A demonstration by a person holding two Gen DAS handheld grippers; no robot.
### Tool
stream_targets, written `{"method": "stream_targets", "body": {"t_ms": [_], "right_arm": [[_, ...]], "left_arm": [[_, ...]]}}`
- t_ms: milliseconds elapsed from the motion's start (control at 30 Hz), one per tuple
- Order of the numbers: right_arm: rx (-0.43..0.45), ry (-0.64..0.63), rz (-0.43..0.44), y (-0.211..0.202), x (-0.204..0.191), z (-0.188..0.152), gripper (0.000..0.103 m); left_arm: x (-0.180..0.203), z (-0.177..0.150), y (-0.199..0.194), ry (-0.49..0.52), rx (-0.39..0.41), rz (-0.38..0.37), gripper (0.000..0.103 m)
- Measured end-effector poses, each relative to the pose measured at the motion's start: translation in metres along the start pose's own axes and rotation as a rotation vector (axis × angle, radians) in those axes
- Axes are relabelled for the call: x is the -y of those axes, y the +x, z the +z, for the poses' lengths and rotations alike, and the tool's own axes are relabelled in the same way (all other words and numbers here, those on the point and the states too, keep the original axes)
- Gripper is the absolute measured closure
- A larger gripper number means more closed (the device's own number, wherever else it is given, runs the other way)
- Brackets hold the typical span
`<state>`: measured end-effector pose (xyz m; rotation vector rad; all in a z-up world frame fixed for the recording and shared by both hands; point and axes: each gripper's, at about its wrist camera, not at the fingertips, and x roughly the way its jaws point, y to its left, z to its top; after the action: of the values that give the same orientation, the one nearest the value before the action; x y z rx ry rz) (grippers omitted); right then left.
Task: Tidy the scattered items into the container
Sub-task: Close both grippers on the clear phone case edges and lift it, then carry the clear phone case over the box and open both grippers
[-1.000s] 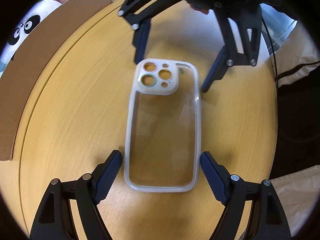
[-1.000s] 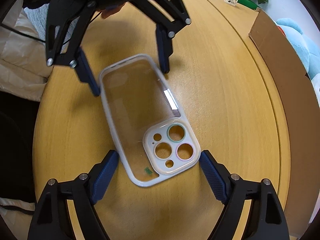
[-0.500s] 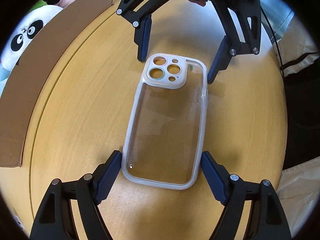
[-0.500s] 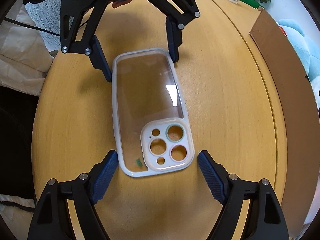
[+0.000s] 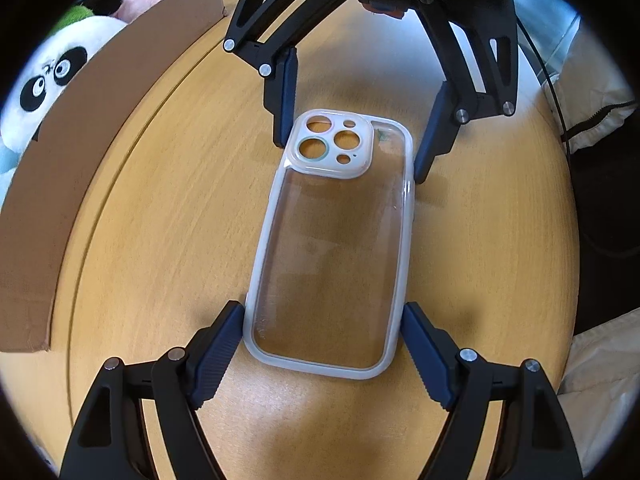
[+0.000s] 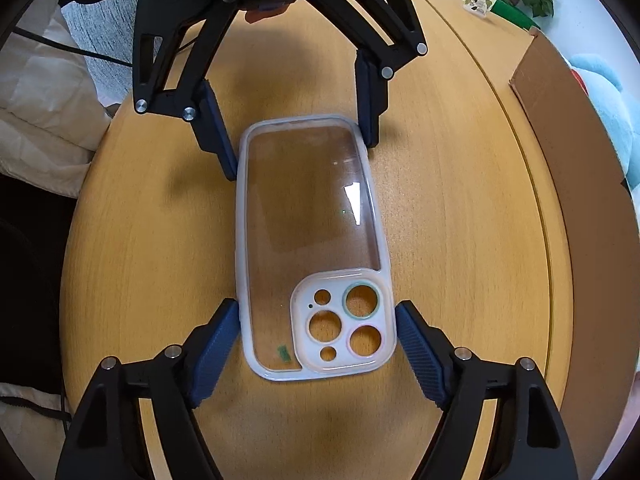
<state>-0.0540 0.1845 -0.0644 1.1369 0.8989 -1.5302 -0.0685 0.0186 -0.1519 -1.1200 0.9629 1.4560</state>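
Table: one round wooden top (image 5: pixel 140 240).
Box: one cardboard wall (image 5: pixel 80 128) at its edge (panda toy (image 5: pixel 52 80) behind).
Case: one clear phone case (image 5: pixel 332 248), flat, lengthwise between the tongs.
Tongs: left gripper (image 5: pixel 324 344) pinching plain end; right gripper (image 6: pixel 318 340), just closing, pinching camera end.

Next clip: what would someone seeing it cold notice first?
A clear phone case lying flat in the middle of the round wooden table, with the left gripper at its plain end and the right gripper at its camera-cutout end. Next, the cardboard box at the table's edge, with a panda plush behind it.
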Motion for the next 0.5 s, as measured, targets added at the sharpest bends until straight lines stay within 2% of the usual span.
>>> {"method": "stream_targets", "body": {"t_ms": [167,267,500], "right_arm": [[0.005,0.012,-0.024,-0.02,0.011,-0.006,0.021],[0.017,0.018,-0.061,-0.045,0.023,-0.008,0.021],[-0.019,-0.045,-0.227,-0.124,0.062,-0.004,0.022]], "left_arm": [[-0.019,0.012,-0.021,0.035,0.022,0.037,0.024],[-0.033,0.024,-0.043,0.08,0.031,0.089,0.024],[-0.085,0.068,-0.109,0.201,0.066,0.246,0.024]]}}
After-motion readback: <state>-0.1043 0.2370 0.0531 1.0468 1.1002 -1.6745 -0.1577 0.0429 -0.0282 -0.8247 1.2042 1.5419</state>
